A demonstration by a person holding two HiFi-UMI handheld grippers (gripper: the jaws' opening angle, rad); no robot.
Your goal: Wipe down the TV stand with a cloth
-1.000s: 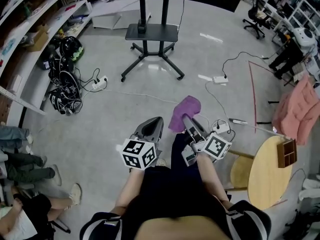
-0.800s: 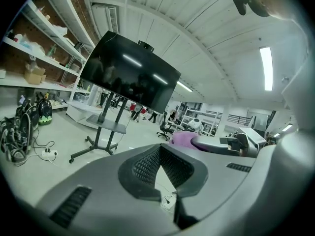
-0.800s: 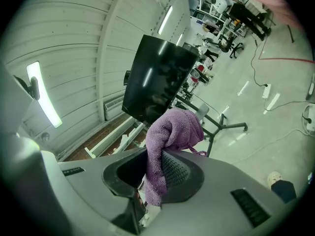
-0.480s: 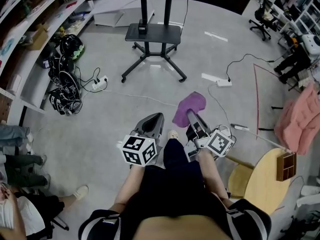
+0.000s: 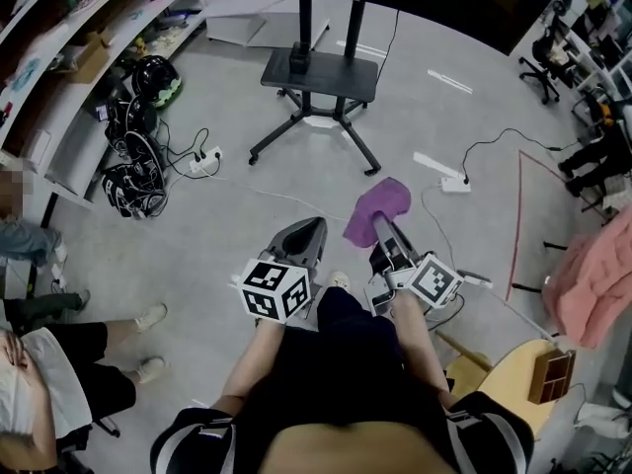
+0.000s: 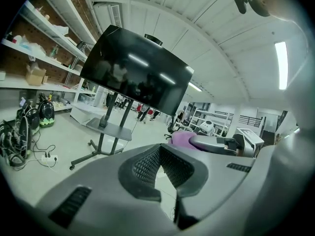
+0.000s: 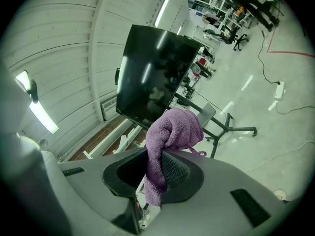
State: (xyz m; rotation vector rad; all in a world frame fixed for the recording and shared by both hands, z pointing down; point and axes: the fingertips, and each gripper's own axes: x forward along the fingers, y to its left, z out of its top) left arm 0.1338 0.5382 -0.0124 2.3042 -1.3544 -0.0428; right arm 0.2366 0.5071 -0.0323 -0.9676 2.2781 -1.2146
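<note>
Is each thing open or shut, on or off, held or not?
left gripper: shut, empty
right gripper: shut on the purple cloth
purple cloth: bunched up, pinched between the jaws
TV: screen dark
TV stand: upright on the floor, not yet touched

A crumpled purple terry cloth (image 7: 170, 136) hangs pinched in the right gripper (image 7: 153, 176). The black wheeled TV stand (image 5: 321, 72) stands upright, far centre.

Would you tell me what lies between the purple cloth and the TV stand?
Bare grey floor separates the purple cloth from the TV stand in the head view; a white cable lies leftward.
</note>
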